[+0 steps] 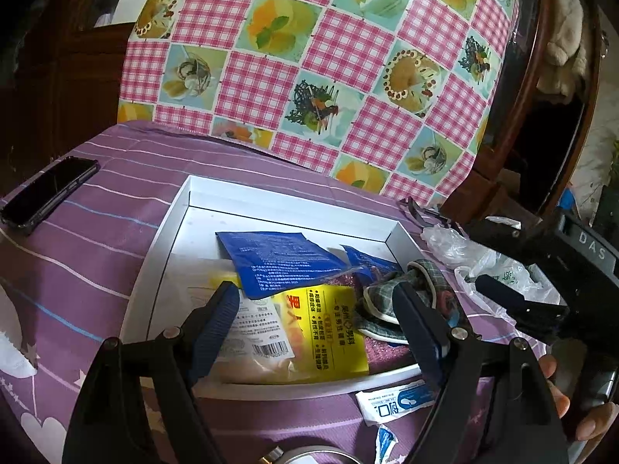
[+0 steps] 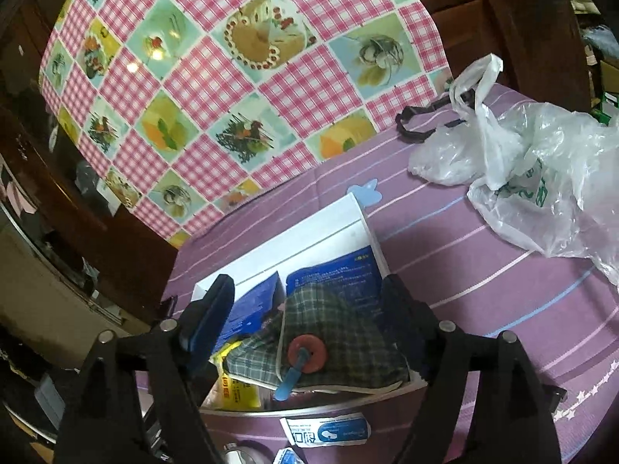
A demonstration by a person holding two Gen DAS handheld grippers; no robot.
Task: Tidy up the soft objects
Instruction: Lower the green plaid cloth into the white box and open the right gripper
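1. Left tool [image 1: 315, 319] agape above the white box [image 1: 271, 203], clamped on nothing; right tool [image 2: 305, 315] likewise apart, straddling the plaid pouch [image 2: 336, 332] already in the box.
2. Best next: lower onto the loose white sachet [image 1: 394, 402] at 6 o'clock, pinch one edge, lift flat.
3. Farther, at 2 o'clock, crumpled plastic bags [image 2: 541, 178] plain only from the right wrist; phone [image 1: 46, 189] at 10 o'clock only from the left.

Packets and a mask [image 2: 340, 332] lie in the box [image 1: 271, 203]; phone [image 1: 46, 189] left, plastic bag [image 2: 541, 178] right (both on the surface).
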